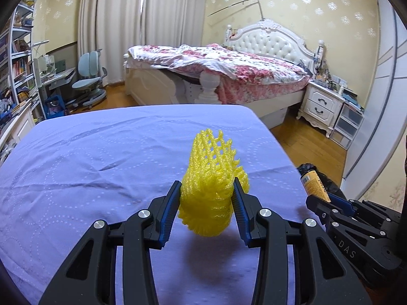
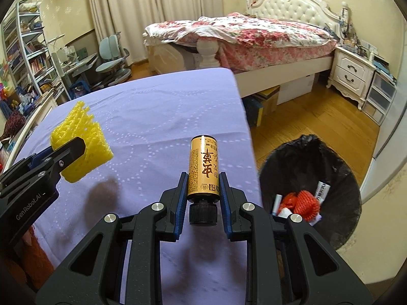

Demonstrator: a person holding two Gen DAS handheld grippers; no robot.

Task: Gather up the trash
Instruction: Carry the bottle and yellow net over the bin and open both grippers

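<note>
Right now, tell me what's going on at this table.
A person is clearing trash with a gripper in each hand. The left gripper is clamped on a yellow foam net, lifted off the purple tablecloth. The right gripper is shut on a small gold bottle with a black cap. A black-lined trash bin stands on the floor beside the table, already holding a red net and some tubes. Neither item has been dropped in yet.
</note>
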